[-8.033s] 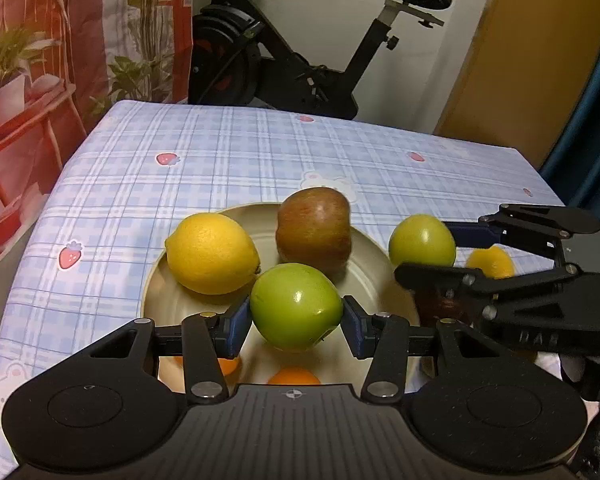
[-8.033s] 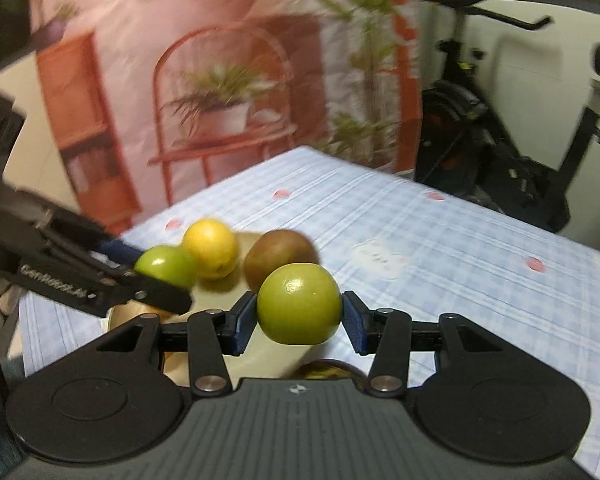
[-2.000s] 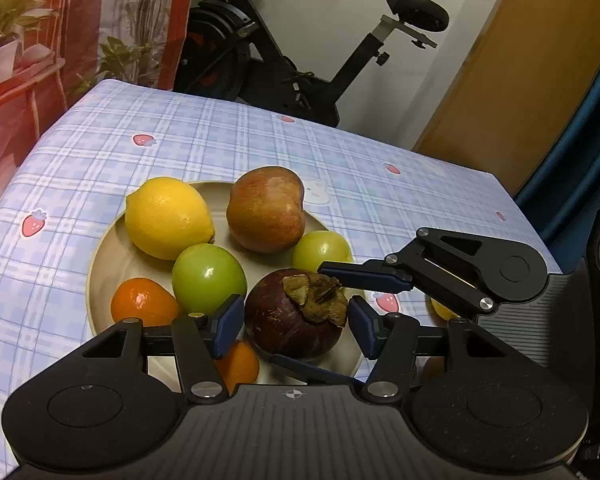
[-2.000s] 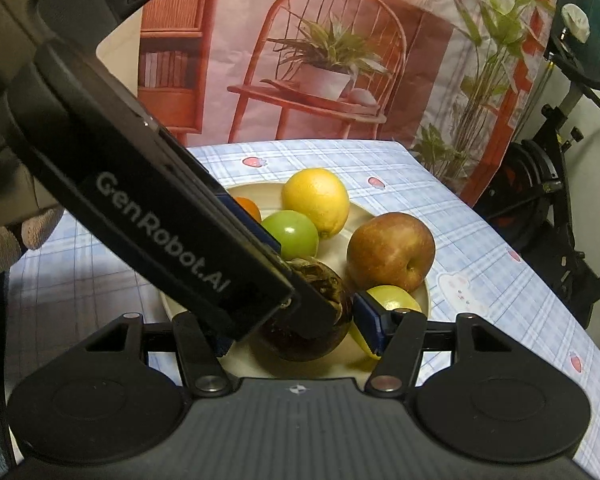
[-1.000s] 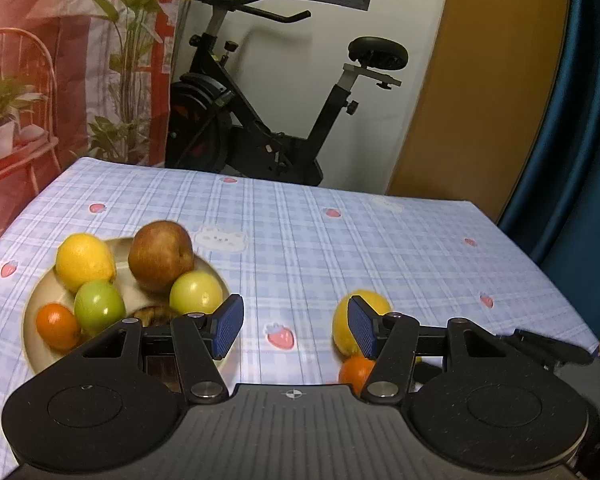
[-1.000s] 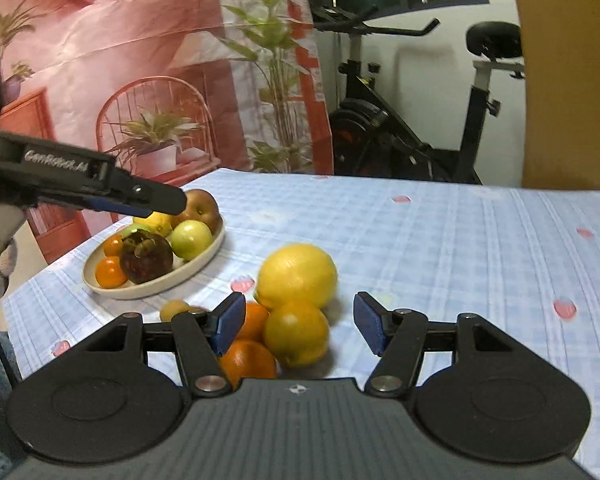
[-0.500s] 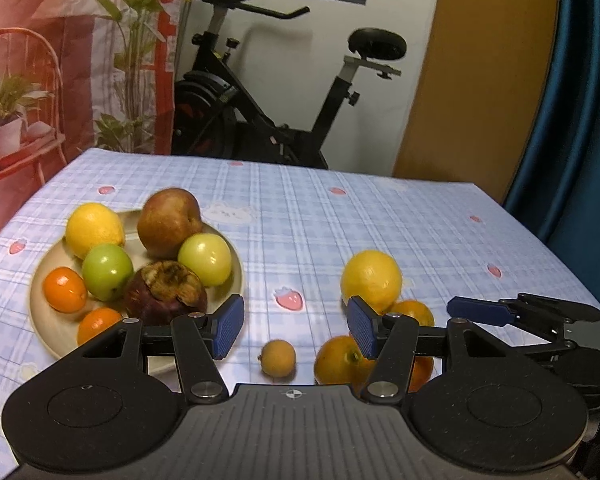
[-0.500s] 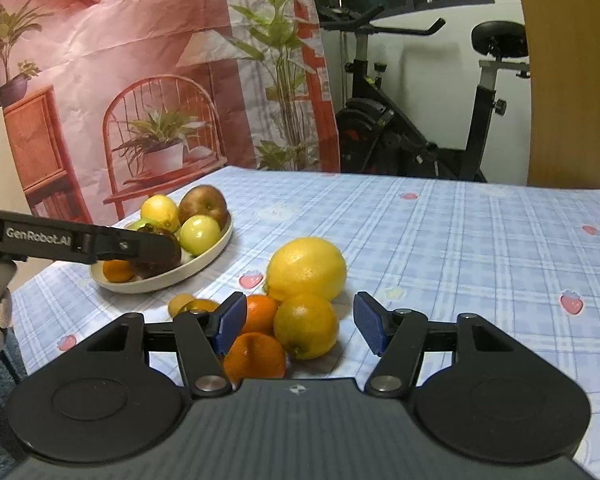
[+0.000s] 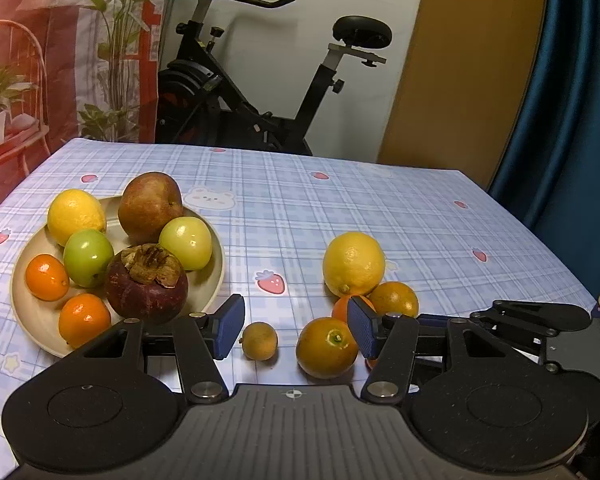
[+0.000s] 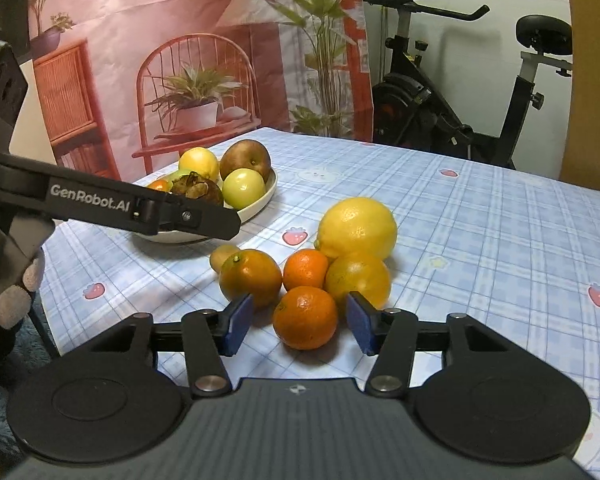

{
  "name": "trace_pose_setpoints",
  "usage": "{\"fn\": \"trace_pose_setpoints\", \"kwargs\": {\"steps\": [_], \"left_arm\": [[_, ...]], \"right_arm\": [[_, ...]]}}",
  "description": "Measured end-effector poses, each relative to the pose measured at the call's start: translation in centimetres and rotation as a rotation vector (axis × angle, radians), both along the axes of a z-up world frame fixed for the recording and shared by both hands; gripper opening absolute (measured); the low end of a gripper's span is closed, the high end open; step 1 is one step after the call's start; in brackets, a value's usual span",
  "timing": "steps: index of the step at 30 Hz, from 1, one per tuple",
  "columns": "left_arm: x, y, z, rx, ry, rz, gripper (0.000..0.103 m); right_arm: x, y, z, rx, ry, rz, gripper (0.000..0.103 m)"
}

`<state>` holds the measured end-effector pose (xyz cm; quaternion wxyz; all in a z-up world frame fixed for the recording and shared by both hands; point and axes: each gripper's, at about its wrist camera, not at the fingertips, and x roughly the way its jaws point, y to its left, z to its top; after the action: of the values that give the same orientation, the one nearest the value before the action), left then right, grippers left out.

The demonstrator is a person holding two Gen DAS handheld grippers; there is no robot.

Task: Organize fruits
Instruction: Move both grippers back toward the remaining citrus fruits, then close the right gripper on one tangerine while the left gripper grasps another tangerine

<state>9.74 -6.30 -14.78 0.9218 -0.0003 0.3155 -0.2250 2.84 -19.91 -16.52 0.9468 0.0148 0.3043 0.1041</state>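
Right gripper (image 10: pixel 298 322) is closing its jaws around a small orange (image 10: pixel 305 317) on the worktop (image 10: pixel 500 240), pads not yet touching it, while left gripper (image 9: pixel 296 326) hangs spread, plate (image 9: pixel 216 276) of 7 fruits to its left.

One plate (image 9: pixel 216 276) at nine o'clock carries seven fruits — one lemon (image 9: pixel 75 215), one apple (image 9: pixel 150 205), two green fruits (image 9: pixel 87 257), one mangosteen (image 9: pixel 146 283), two small oranges (image 9: pixel 46 277). Loose on the worktop (image 9: pixel 380 208) at four o'clock — one lemon (image 10: pixel 356 227), four oranges (image 10: pixel 305 317), one small brown fruit (image 9: pixel 259 341).
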Motion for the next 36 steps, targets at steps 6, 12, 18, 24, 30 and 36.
{"fn": "trace_pose_setpoints", "kwargs": {"steps": [6, 12, 18, 24, 30, 36], "left_arm": [[0.0, -0.2, -0.3, 0.003, 0.011, -0.005, 0.060], [0.2, -0.1, -0.5, 0.002, 0.019, -0.004, 0.059], [0.1, -0.3, -0.4, 0.003, 0.014, -0.009, 0.059], [0.4, -1.7, -0.1, 0.006, 0.001, -0.082, 0.059], [1.3, -4.5, -0.5, 0.098, 0.015, -0.179, 0.054], [2.9, -5.5, -1.7, 0.158, 0.066, -0.191, 0.048]], "right_arm": [[0.3, 0.5, -0.5, -0.043, 0.003, 0.004, 0.045], [0.6, 1.0, -1.0, -0.095, 0.004, 0.013, 0.044], [0.5, 0.6, -0.6, -0.068, 0.013, 0.022, 0.042], [-0.3, -1.9, 0.4, 0.005, -0.016, -0.074, 0.042], [-0.8, -5.1, 0.6, 0.105, -0.034, -0.210, 0.042], [-0.9, -6.1, 0.6, 0.136, -0.037, -0.245, 0.042]]}}
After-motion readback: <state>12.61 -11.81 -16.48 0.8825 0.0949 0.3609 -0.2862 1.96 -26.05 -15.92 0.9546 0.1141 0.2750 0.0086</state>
